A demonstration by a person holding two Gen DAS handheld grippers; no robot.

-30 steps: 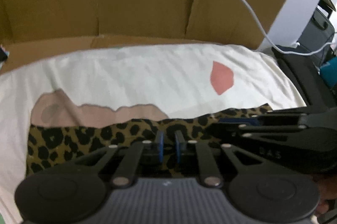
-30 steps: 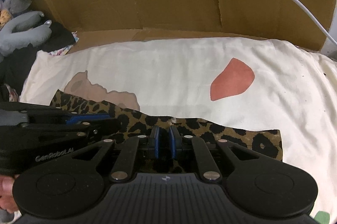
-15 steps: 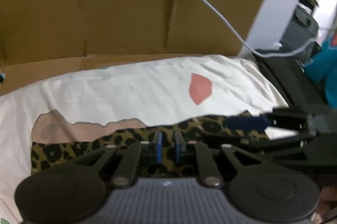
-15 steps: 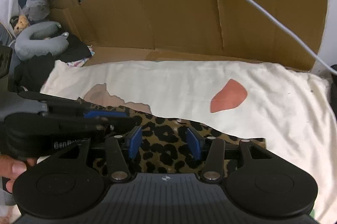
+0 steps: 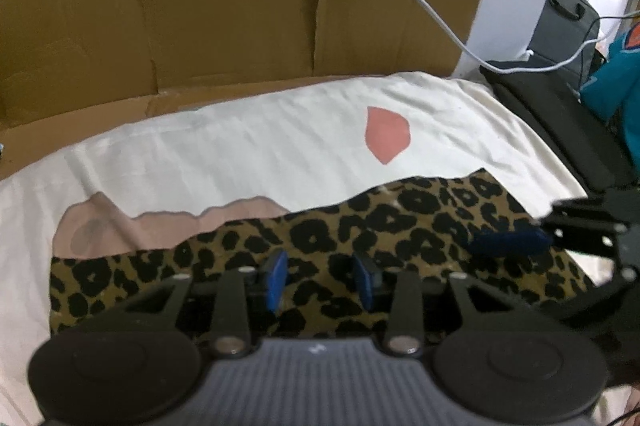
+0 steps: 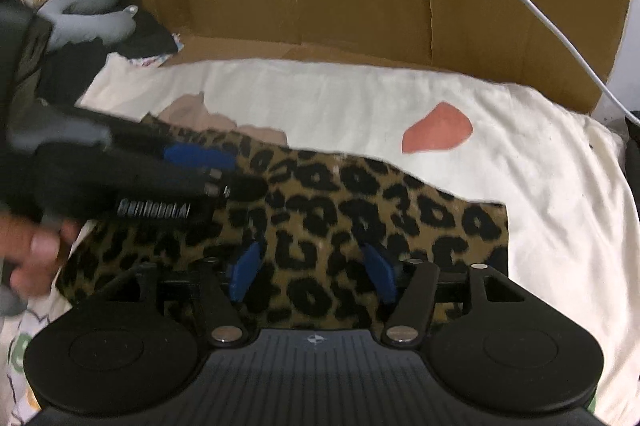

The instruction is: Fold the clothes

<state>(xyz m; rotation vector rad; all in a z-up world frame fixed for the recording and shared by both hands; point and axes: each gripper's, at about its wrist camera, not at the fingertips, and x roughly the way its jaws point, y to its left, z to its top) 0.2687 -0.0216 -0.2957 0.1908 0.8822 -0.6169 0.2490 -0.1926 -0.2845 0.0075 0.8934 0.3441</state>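
The leopard-print fabric garment [image 6: 320, 218] lies flat (apparently folded) on the cream bedsheet [image 5: 280, 141] — both grippers' fingers [image 5: 276, 278] apart, empty.

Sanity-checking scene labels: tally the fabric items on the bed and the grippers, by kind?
Leopard-print garment: 1
Pinkish-beige garment, partly under the leopard one: 1
Cream sheet with a coral patch: 1
Grippers: 2, left gripper and right gripper, both open above the leopard print
Total: 5
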